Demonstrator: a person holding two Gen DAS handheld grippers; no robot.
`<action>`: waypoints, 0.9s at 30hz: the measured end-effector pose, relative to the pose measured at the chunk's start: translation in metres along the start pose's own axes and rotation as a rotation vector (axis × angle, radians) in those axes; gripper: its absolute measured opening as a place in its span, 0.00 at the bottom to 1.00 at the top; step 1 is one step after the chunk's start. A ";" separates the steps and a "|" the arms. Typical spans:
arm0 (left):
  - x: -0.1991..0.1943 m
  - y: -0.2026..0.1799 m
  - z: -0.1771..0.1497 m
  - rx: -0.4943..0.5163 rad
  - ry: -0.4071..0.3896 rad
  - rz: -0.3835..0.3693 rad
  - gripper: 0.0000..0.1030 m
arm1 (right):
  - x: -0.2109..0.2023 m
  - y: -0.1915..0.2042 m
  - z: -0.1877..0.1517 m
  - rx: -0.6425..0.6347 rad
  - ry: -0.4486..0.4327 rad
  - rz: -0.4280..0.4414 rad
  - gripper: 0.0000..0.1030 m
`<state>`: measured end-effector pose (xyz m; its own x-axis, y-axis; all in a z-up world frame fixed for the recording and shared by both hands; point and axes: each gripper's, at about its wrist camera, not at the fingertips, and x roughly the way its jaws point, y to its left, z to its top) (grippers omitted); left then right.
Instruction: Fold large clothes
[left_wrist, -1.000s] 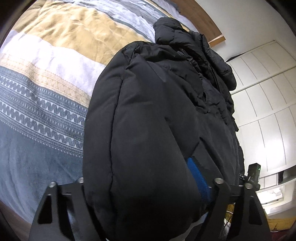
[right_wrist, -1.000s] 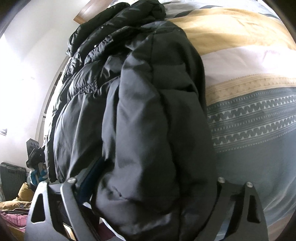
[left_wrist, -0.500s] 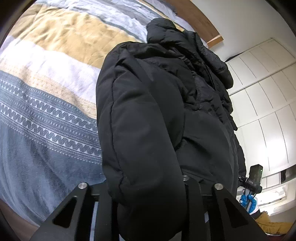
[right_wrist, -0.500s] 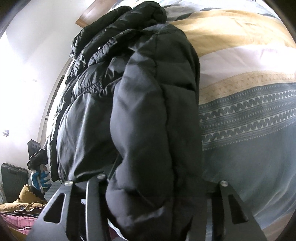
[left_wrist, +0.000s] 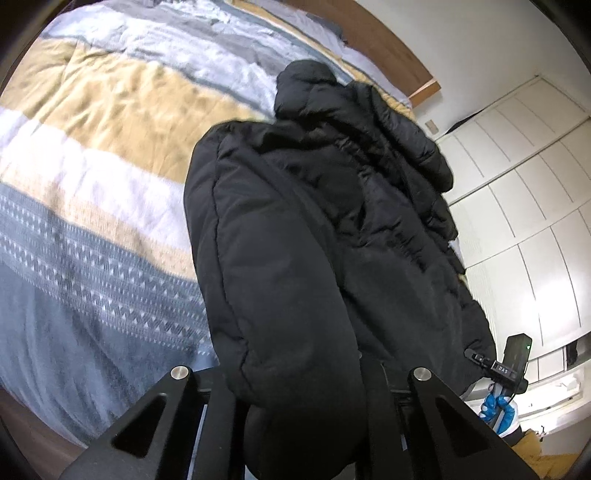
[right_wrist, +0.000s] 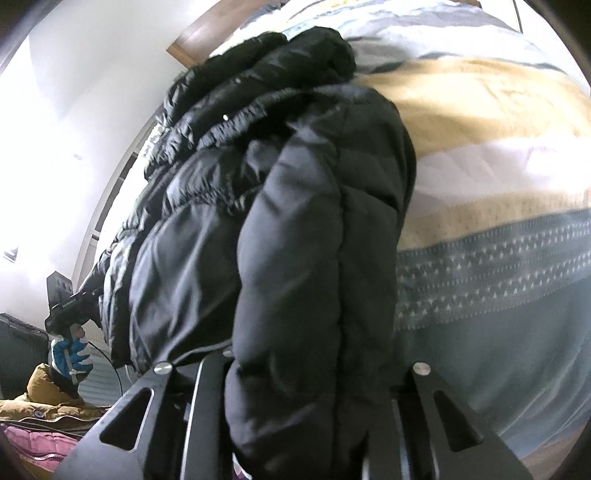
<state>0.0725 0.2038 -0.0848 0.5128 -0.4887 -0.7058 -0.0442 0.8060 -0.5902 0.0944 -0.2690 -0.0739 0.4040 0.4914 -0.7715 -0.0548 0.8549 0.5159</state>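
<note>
Black puffer jacket (left_wrist: 295, 229) lies lengthwise on the bed, over a striped bedspread (left_wrist: 92, 155) of grey, white and ochre bands. Left gripper (left_wrist: 299, 413): fingers closed on a thick padded fold at the jacket's near end, bulging out above them. Right gripper (right_wrist: 306, 406): fingers closing, a similar fold of jacket (right_wrist: 295, 229) pinched between them. Each view catches the other gripper at the far side of the jacket, held in a blue-gloved hand (left_wrist: 496, 408). White panelled wardrobe doors (left_wrist: 524, 206) beyond the bed.
</note>
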 end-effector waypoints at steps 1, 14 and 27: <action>-0.003 -0.003 0.003 0.001 -0.010 -0.009 0.12 | -0.004 0.002 0.003 -0.007 -0.013 0.001 0.19; -0.024 -0.027 0.030 -0.014 -0.093 -0.080 0.12 | -0.028 0.018 0.034 -0.035 -0.113 0.010 0.17; -0.048 -0.046 0.086 -0.026 -0.177 -0.137 0.12 | -0.062 0.028 0.090 0.016 -0.246 0.038 0.17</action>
<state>0.1239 0.2189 0.0097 0.6582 -0.5245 -0.5401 0.0149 0.7263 -0.6872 0.1501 -0.2907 0.0223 0.6119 0.4666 -0.6387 -0.0608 0.8328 0.5502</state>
